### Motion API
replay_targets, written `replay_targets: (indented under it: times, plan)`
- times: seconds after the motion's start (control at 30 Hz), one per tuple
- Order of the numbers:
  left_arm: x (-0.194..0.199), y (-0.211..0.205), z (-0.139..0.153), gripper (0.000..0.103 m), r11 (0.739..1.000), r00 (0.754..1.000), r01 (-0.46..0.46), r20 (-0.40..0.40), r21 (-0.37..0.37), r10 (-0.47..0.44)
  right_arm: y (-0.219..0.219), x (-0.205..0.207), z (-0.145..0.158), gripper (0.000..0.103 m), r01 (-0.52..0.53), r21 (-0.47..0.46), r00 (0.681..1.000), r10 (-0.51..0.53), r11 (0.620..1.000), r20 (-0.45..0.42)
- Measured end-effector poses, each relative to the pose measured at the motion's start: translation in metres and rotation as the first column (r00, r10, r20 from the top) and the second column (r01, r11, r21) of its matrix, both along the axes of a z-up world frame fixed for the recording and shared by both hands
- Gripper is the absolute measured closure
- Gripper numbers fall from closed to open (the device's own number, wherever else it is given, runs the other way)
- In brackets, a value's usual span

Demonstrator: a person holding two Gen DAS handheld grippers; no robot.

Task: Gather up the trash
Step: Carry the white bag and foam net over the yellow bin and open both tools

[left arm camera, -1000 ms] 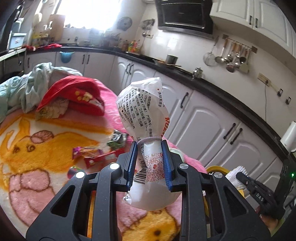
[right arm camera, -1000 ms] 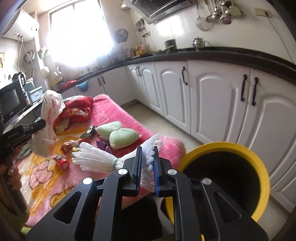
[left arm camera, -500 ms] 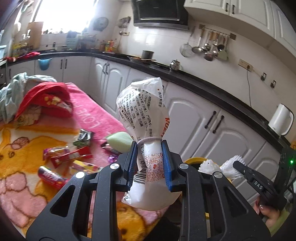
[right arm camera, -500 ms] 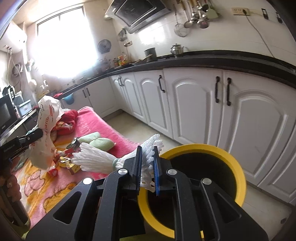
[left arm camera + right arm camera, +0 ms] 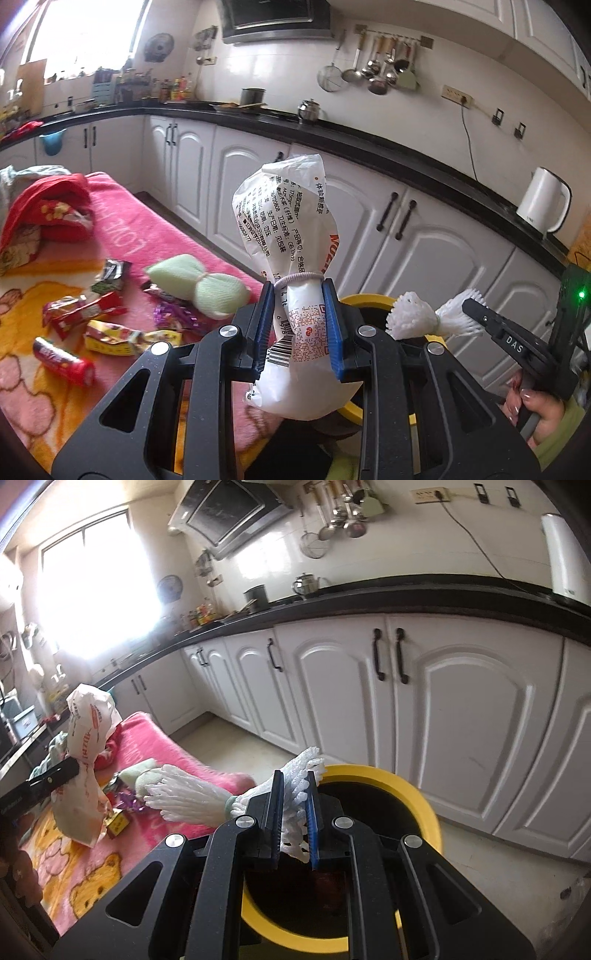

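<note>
The left gripper (image 5: 299,325) is clamping a white bag (image 5: 291,258) just below the hair tie around its neck, its blue pads pressing the plastic from both sides with a narrow gap between them. The bag is standing upright, its printed top puffing out above the jaws and its bottom bulging below them. The right gripper (image 5: 293,812) is pinching a white foam net (image 5: 192,799), its jaws nearly together on one frayed end while the banded middle and the other end are sticking out to the left. Both loads are hanging over or just beside a yellow bin (image 5: 421,805) with a dark inside, which is standing on the pale floor (image 5: 517,864) just right of the bed.

To the left, a pink blanket (image 5: 155,236) with yellow cartoon figures is covering the bed. Snack wrappers (image 5: 85,314), a red tube (image 5: 62,360) and a green foam net (image 5: 199,288) are lying on it, with a red cushion (image 5: 51,206) farther back.

Beyond the floor, white cabinets (image 5: 461,716) with dark handles are running under a black counter (image 5: 369,147). A white kettle (image 5: 543,203) is sitting on the counter at right, and a metal pot (image 5: 308,109) farther along. Utensils (image 5: 376,74) are hanging on the tiled wall beside a range hood (image 5: 275,16), and a bright window (image 5: 96,590) is glaring at far left.
</note>
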State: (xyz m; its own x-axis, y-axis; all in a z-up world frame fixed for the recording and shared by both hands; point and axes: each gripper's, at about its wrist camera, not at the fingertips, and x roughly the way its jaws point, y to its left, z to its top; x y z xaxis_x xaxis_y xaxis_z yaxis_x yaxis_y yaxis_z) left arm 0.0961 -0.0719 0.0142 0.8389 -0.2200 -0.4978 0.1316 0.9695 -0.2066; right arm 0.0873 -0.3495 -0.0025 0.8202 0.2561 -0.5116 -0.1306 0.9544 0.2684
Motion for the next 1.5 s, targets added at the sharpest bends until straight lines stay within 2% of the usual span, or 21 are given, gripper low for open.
replay_targets:
  times: [0.37, 0.83, 1.17, 1.5]
  plan:
    - [0.016, -0.048, -0.016, 0.083, 0.994, 0.995, 0.102, -0.028, 0.030, -0.101, -0.023, -0.004, -0.013, 0.092, 0.099, -0.061, 0.995, -0.099, 0.993, 0.005]
    - [0.035, -0.094, -0.042, 0.083, 0.978, 0.978, 0.199, -0.072, 0.069, -0.195, -0.050, 0.003, -0.038, 0.092, 0.186, -0.057, 0.980, -0.190, 0.981, -0.061]
    - [0.051, -0.113, -0.070, 0.083, 0.965, 0.960, 0.256, -0.131, 0.061, -0.246, -0.052, 0.010, -0.051, 0.090, 0.201, -0.075, 0.974, -0.208, 0.977, -0.095]
    - [0.066, -0.112, -0.091, 0.080, 0.966, 0.952, 0.257, -0.178, 0.025, -0.249, -0.051, 0.014, -0.059, 0.086, 0.187, -0.047, 0.973, -0.191, 0.981, -0.127]
